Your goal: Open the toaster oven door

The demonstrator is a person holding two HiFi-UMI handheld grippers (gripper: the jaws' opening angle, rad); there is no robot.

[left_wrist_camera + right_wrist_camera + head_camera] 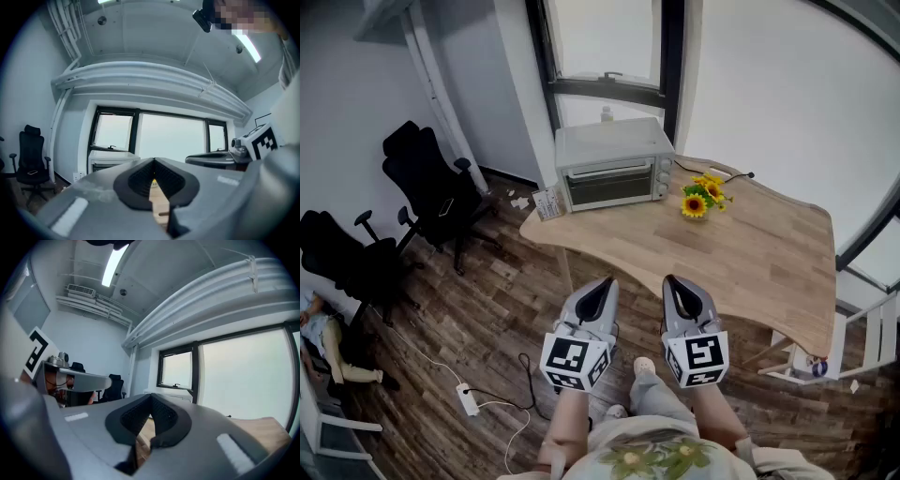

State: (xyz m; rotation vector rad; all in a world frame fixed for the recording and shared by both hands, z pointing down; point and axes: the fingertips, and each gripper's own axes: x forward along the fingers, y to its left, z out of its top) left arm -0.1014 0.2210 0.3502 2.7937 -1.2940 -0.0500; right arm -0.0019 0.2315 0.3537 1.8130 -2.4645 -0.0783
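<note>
A silver toaster oven (pixel 612 167) stands at the far left corner of the wooden table (pixel 769 262), its glass door shut. In the left gripper view the oven (pixel 108 159) shows small, far beyond the jaws. Both grippers hang close to the person's body, well short of the table's near edge. My left gripper (pixel 602 292) is shut with nothing in it, and my right gripper (pixel 680 291) beside it is shut and empty too. The left gripper's (pixel 153 163) jaws and the right gripper's (pixel 151 397) jaws meet tip to tip in their own views.
Yellow sunflowers (pixel 700 195) lie on the table right of the oven. A black cable (pixel 712 174) runs behind them. Two black office chairs (pixel 431 183) stand at the left on the wooden floor. A white power strip (pixel 468 400) lies on the floor. A white rack (pixel 862 342) stands at the right.
</note>
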